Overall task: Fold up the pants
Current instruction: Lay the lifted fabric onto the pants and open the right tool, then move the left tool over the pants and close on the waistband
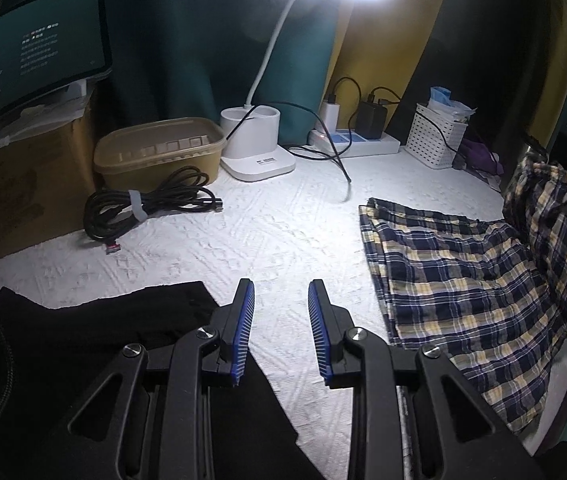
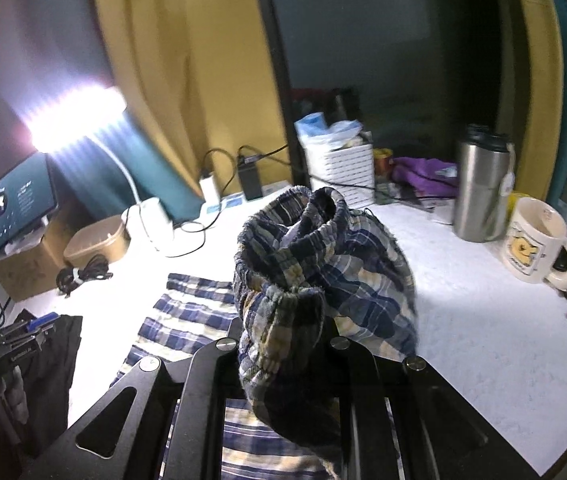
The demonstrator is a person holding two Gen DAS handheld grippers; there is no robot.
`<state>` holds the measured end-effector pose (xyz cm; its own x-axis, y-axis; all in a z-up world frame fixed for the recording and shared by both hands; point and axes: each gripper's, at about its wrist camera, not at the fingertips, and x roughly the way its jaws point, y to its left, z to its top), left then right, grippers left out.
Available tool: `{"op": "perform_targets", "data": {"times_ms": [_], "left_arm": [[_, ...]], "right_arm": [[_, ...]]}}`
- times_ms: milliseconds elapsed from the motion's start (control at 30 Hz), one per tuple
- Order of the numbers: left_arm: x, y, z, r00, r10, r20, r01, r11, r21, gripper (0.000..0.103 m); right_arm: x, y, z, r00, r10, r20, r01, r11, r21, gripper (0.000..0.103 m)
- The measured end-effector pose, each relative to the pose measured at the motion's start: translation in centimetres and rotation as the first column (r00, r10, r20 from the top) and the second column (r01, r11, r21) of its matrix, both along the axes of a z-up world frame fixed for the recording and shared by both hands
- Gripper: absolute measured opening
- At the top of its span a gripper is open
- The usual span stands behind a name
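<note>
The right claw (image 2: 283, 344) is clamped on the elastic waistband of the plaid pants (image 2: 323, 264), its fingers hidden under the bunched cloth, and it holds that end lifted above the white-covered tabletop (image 2: 463, 320). From the waistband the fabric hangs down and trails off to the leg end, which lies flat on the cloth toward the lamp side. The left wrist view shows the same garment (image 1: 463, 280) spread near the right edge of the tabletop, its long axis running from the flat hem in the middle up to the raised part at the far right. The left claw (image 1: 281, 304) holds nothing, its blue-padded jaws standing partly apart over bare tabletop, with a black garment (image 1: 95, 320) just beside it on its left. The pants lie to the right of this empty claw, near but not touching. I judge that the fold turns on this: the right claw already has the waist end, so carrying it along the long axis toward the flat hem would double the pants over, while the free left claw is the nearer one to pin or square that hem. Farther off, along the back edge, stand a desk lamp (image 1: 257, 148), a power strip (image 1: 355, 142), a white basket (image 1: 437, 136) and a coiled cable (image 1: 143, 208).
</note>
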<state>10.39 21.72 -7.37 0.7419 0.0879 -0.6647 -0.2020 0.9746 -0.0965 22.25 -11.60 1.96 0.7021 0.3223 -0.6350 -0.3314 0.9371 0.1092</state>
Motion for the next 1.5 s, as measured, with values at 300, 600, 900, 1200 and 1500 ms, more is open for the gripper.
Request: {"op": "perform_targets", "data": {"times_ms": [300,600,900,1200,1500], "left_arm": [[-0.2,1.9,-0.8,1.000,0.003,-0.007,-0.004,1.000,-0.022,0.027],[-0.6,4.2,-1.2,0.999,0.037,-0.011,-0.038,0.998,-0.057,0.027],[-1.3,4.1,-1.2,0.999,0.036,-0.017,-0.037,0.998,-0.050,0.027],[-2.3,2.7,0.1,0.999,0.040,-0.008,-0.040,0.999,-0.024,0.027],[-1.9,-0.8,1.4,1.000,0.007,-0.010,-0.007,1.000,0.009,0.027]], "right_arm": [[1.0,5.5,-3.2,0.994,0.075,-0.080,-0.078,0.996,-0.041,0.014],[1.3,10.9,-5.9,0.977,0.155,-0.148,-0.166,0.984,-0.063,0.014],[0.8,13.9,-8.6,0.960,0.186,-0.211,-0.207,0.975,-0.082,0.015],[-0.8,14.4,-8.2,0.952,0.233,-0.200,-0.252,0.965,-0.073,0.103],[-2.6,11.4,-6.6,0.954,0.256,-0.156,-0.265,0.963,-0.039,0.103]]}}
